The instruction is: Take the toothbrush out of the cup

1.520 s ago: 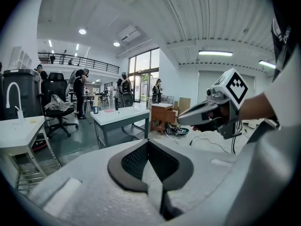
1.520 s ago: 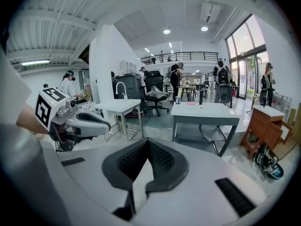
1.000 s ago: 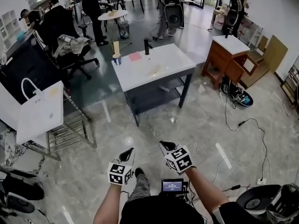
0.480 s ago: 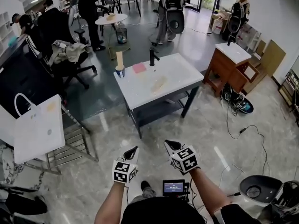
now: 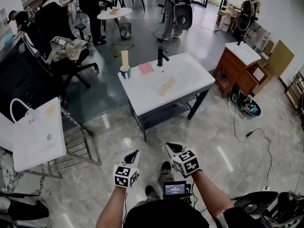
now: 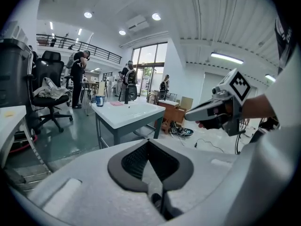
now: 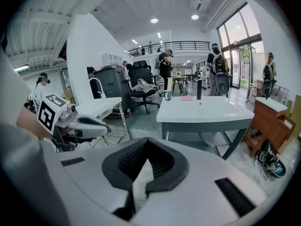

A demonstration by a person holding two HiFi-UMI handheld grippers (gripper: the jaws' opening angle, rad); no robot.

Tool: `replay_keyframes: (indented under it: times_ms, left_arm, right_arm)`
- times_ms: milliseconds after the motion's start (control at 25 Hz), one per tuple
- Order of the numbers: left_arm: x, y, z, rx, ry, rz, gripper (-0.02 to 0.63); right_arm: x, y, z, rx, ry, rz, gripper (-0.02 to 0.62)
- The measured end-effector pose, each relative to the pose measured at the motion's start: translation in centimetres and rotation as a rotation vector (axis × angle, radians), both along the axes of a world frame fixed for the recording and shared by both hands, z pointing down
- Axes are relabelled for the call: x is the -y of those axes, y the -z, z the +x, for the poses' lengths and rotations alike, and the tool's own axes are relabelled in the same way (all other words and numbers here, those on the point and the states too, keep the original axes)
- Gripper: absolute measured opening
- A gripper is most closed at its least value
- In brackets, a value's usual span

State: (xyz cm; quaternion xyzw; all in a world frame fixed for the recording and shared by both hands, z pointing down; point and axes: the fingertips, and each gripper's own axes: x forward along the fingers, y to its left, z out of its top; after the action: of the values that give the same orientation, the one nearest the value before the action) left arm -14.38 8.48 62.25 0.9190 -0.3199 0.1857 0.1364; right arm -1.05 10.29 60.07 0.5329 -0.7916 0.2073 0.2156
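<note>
Well, both of my tools are empty and well short of the work. My left gripper [image 5: 134, 153] has its jaws pressed together with nothing between them, as its own view shows, the dark pads [image 6: 136, 161] meeting at the tip. My right gripper [image 5: 168, 147] is the same, jaws closed on nothing. I hold the two side by side, near each other but apart, over the pale stone floor [image 5: 209, 127] and pointing toward the washstand [image 5: 142, 91], a white basin top on a dark grey frame, well apart from both tips. The cup [image 5: 125, 71] stands upright at the far left corner of that top, and the pale toothbrush [image 5: 125, 58] rises straight up out of it; it is too small for me to make out any detail. A pink cloth [image 5: 146, 68] lies just beside the cup, and the black faucet [image 5: 162, 57] stands beyond the cloth at the back edge. A white bag [image 5: 38, 134] sits on a rack off to my left.
</note>
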Motion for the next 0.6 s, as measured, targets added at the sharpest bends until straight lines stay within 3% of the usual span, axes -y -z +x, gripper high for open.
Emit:
replay_keyframes:
  times_ms: [600]
  left_arm:
    - [16.0,0.6,5.0,0.063,0.115,0.022,0.009]
  right_arm:
    - [18.2,0.4,5.4,0.043,0.124,0.031,0.009]
